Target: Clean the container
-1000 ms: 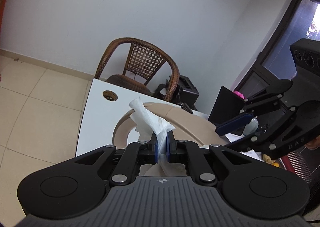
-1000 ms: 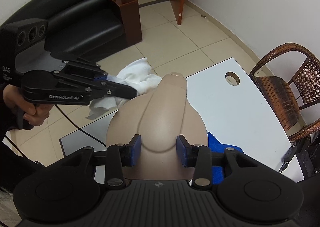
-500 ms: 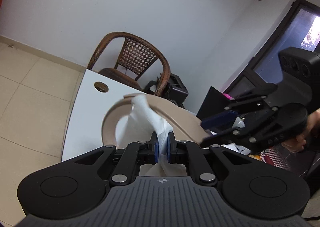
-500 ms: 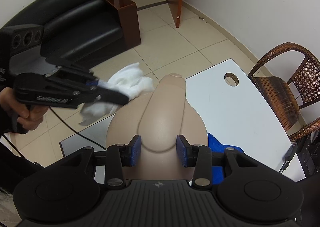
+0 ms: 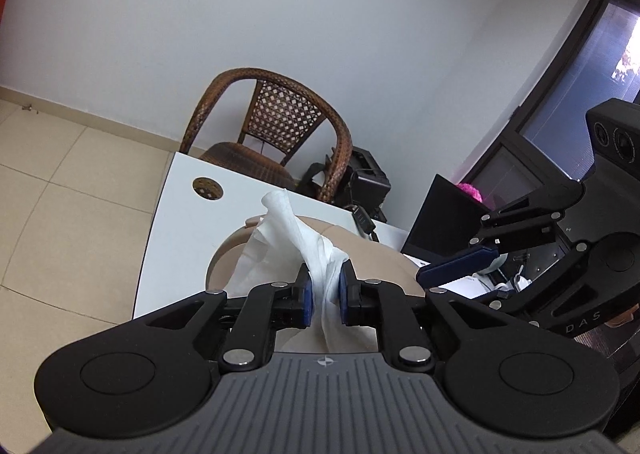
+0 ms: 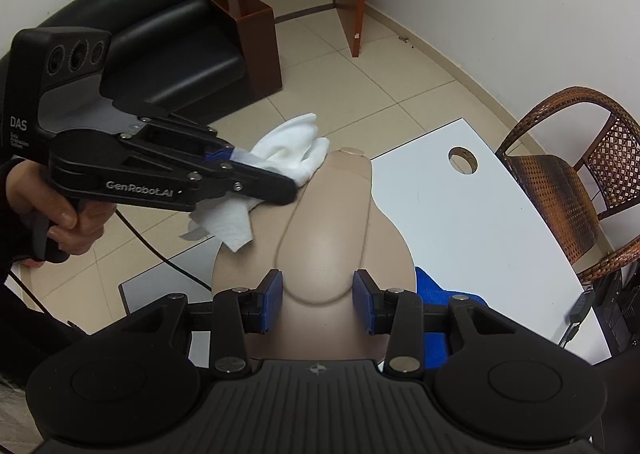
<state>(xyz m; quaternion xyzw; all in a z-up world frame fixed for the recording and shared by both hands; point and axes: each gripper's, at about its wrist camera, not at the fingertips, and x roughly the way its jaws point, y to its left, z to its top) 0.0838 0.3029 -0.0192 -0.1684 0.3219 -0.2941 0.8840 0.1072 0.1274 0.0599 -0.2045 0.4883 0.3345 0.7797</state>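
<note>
White table [image 6: 472, 230], beige tiled floor [image 6: 340, 66]

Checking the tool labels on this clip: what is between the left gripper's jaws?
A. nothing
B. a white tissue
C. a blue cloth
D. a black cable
B: the crumpled white tissue sits between the opening jaws of the left gripper, above the beige container that the right gripper clamps.
</note>
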